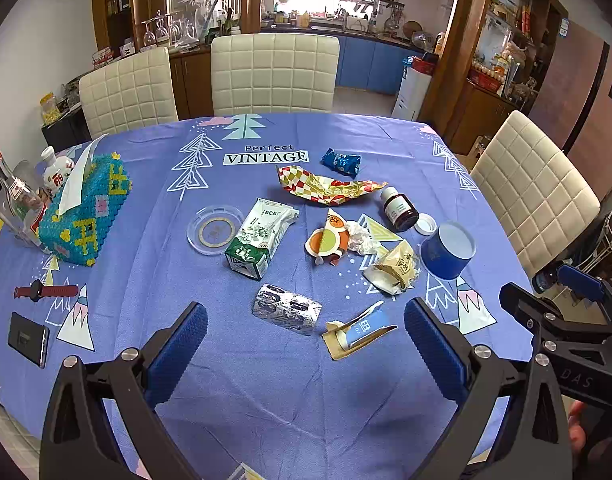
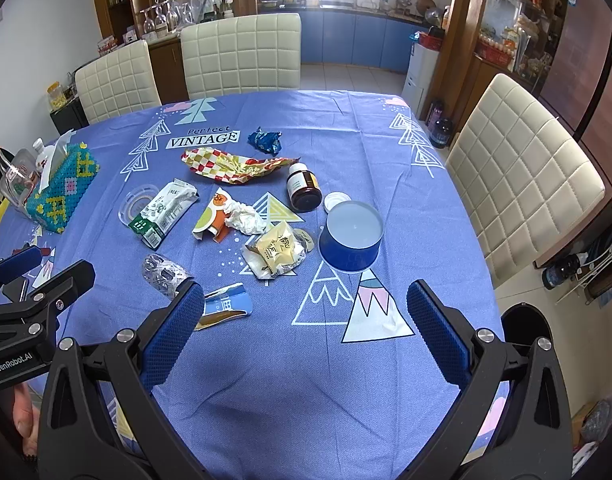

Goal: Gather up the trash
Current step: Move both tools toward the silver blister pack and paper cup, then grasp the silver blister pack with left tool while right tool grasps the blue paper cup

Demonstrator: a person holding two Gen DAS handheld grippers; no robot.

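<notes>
Trash lies scattered mid-table, both grippers poised above the near edge.

The torn blue wrapper (image 1: 360, 330) and foil blister pack (image 1: 286, 312) lie nearest; left gripper (image 1: 306, 344) and right gripper (image 2: 306, 320) hover spread wide, empty, likely choosing a first pick.

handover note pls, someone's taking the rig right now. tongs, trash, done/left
Left tongs: open, empty, above the near table edge.
Right tongs: open, empty, alongside.
Trash, all on the tablecloth: foil blister pack and torn blue wrapper nearest; green carton, crumpled tissue, yellow snack wrapper, upside-down blue cup, brown bottle with its cap off beside it, checked wrapper, blue foil packet.
Done: nothing collected.
Left: everything. No bin clearly visible.
</notes>
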